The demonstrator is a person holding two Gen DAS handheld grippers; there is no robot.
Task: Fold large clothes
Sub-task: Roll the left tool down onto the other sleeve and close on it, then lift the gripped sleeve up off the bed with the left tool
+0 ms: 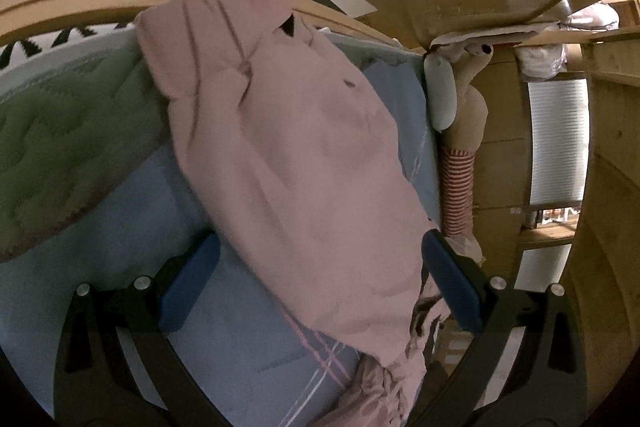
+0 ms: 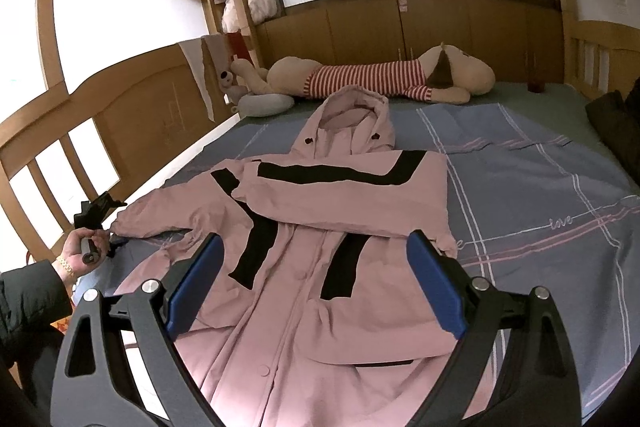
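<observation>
- A large pale pink hooded jacket [image 2: 320,235] of smooth, slightly puffy fabric, with black stripe panels and a snap-button front, is seen laid flat on the bed, hood towards the far end; one sleeve is folded across the chest.
- The blue checked bedsheet [image 2: 540,195], marked with white and pink lines, carries the cursive word "love".
- The right gripper [image 2: 316,287], black-framed with blue pads, is held wide open above the jacket's lower front, nothing between its jaws.
- The left gripper [image 1: 320,275] is likewise spread wide; in its own view the pink fabric passes between the pads, which are not closed on it.
- In the right wrist view, the left hand [image 2: 78,255], in a dark sleeve, is seen at the outstretched sleeve's cuff.
- A cream plush dog in a red-and-white striped shirt [image 2: 380,77] lies along the wooden headboard [image 2: 460,27].
- A green quilted blanket [image 1: 60,131] is seen beside the jacket in the left wrist view.
</observation>
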